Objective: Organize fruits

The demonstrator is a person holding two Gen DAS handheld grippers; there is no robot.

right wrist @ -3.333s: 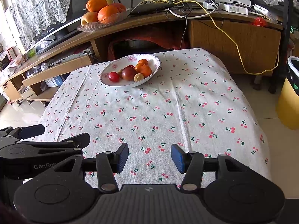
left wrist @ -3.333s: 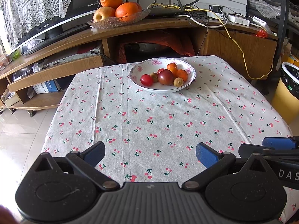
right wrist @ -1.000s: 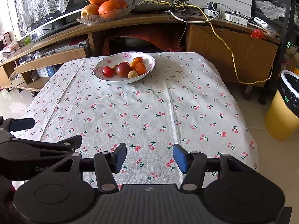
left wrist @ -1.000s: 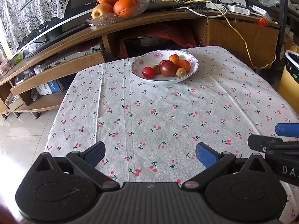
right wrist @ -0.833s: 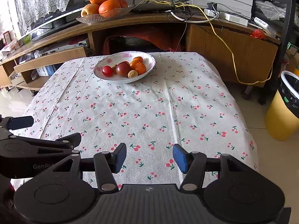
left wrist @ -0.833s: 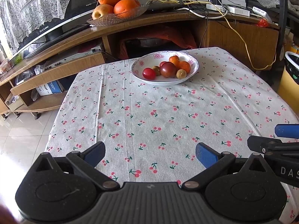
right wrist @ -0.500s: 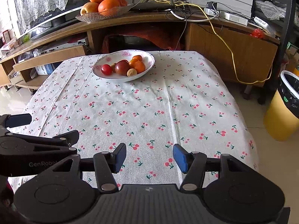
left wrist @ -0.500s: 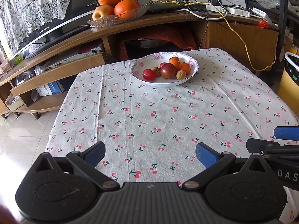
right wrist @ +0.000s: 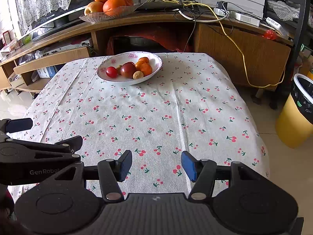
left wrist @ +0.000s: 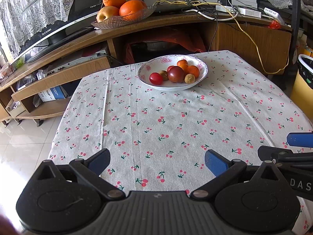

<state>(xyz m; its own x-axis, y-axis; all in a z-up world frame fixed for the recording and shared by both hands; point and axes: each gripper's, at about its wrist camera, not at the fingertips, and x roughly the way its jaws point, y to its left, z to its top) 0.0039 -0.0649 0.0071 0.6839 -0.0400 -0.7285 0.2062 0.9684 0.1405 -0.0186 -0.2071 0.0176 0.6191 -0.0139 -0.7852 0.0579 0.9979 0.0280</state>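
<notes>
Bin cut off (right edge)

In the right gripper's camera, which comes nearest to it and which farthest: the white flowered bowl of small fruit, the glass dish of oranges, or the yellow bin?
From the right gripper, both jaws open:
1. Yellow bin, on the floor to the right, though its gap versus the bowl is hard to judge.
2. White flowered bowl, on the table's far left.
3. Glass dish of oranges, up on the wooden shelf behind.
</notes>
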